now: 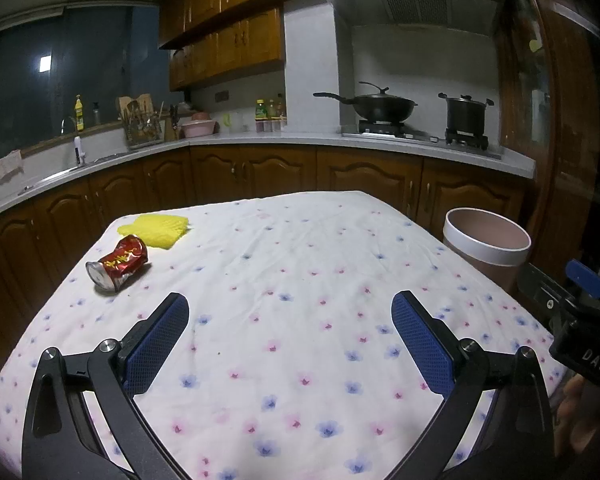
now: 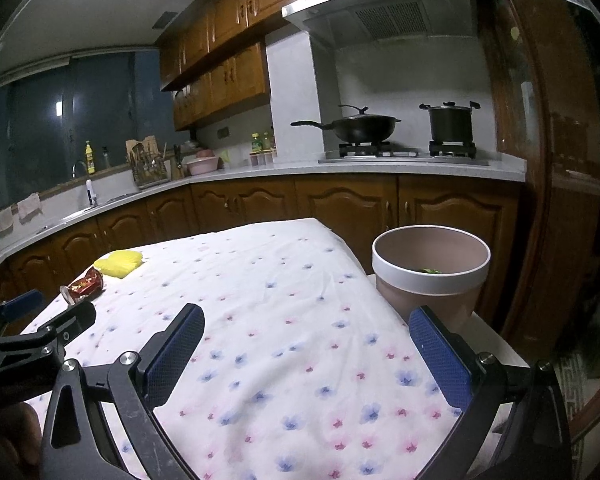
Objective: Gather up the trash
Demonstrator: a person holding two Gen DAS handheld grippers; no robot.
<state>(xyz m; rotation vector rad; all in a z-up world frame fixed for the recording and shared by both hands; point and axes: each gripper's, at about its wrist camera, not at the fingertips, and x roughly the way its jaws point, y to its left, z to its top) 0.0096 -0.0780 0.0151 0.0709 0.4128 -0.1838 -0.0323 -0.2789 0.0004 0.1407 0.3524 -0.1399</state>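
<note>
I am holding both tools over the flowered table (image 1: 300, 264): my left gripper (image 1: 290, 312) and my right gripper (image 2: 306, 326) are each hanging spread wide, gripping nothing. I am counting one crushed red can (image 1: 118, 265) lying just beside one yellow cloth (image 1: 156, 229) at the far left, and one pink bin (image 2: 431, 276) standing off the table's right edge.

Both grippers' jaws wide apart.
</note>
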